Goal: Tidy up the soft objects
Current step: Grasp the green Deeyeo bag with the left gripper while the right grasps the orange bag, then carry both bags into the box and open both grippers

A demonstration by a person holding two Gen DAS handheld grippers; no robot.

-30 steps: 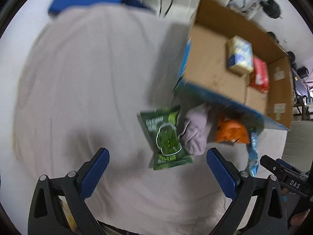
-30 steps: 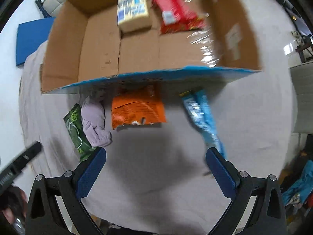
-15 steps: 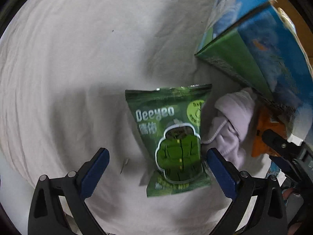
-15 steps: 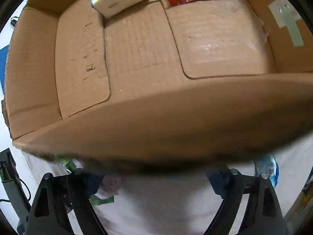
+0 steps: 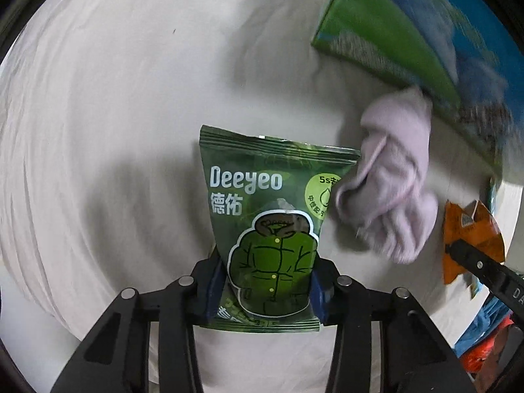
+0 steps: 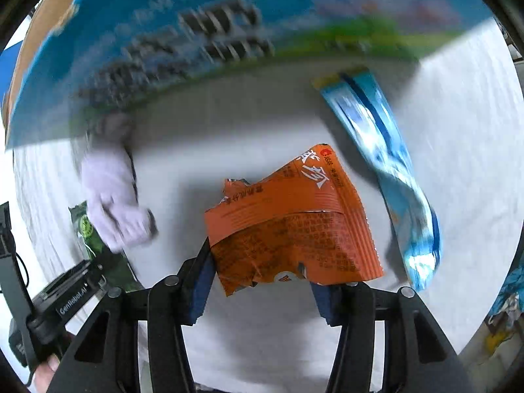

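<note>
My left gripper (image 5: 267, 290) is shut on the lower part of a green Deeyeo packet (image 5: 265, 216), which lies on the white cloth. A lilac sock (image 5: 396, 177) lies just right of it, touching its top right corner. My right gripper (image 6: 262, 286) is shut on the near edge of a torn orange packet (image 6: 291, 226). The lilac sock (image 6: 111, 196) and the green packet (image 6: 95, 252) show at its left. The orange packet (image 5: 468, 229) also shows at the right of the left wrist view.
A cardboard box with a blue and green printed outer wall (image 6: 183, 46) stands right behind the items; it also shows in the left wrist view (image 5: 409, 32). A long light-blue packet (image 6: 386, 163) lies right of the orange one. The white cloth (image 5: 114, 114) covers the surface.
Both grippers have dropped down to the cloth and closed: the left on the green packet, the right on the orange packet. The box interior has left the right wrist view.
</note>
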